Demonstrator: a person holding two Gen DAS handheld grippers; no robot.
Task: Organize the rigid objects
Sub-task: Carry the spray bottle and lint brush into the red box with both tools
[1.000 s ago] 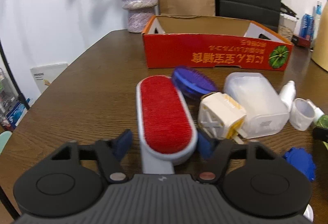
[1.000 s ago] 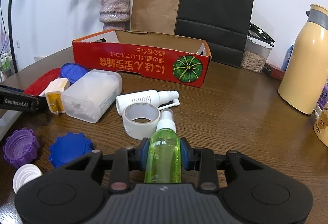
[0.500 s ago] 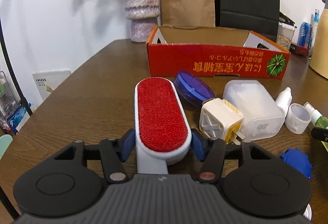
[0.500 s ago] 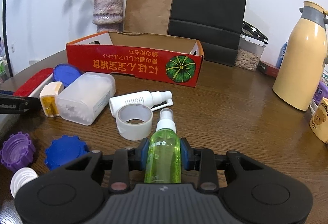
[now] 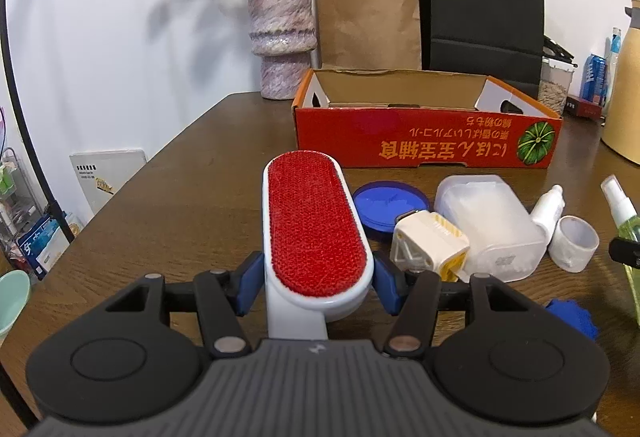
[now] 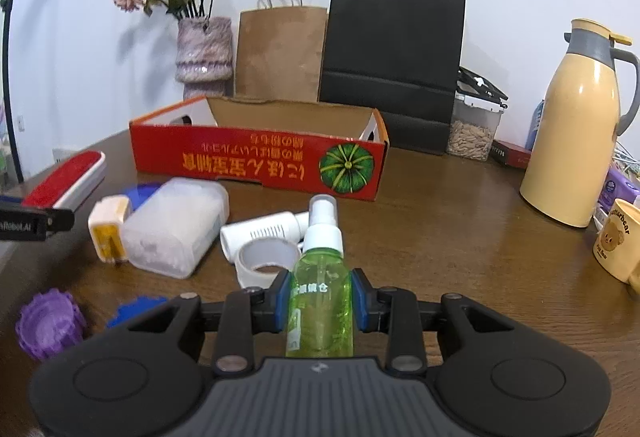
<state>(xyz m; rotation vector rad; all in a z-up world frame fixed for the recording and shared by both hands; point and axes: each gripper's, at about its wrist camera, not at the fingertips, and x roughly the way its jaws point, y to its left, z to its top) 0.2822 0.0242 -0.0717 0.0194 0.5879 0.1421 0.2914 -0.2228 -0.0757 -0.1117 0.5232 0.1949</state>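
Both loads held lengthwise along fingers: left gripper (image 5: 316,283) clamps lint brush (image 5: 314,227), right gripper (image 6: 320,301) clamps green spray bottle (image 6: 320,301). Red box (image 6: 260,165) straight ahead, nearer left.

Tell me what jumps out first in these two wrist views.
The red lint brush, clamped in the left gripper, fills the left view's centre. A green spray bottle sits gripped in the right gripper. Beyond both, a bright red cardboard box lies open on the table.

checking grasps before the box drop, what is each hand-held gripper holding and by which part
Left hand-held gripper: the lint brush, pinched across the near end of its red head, above the handle. Right hand-held gripper: the green spray bottle, gripped across its body.
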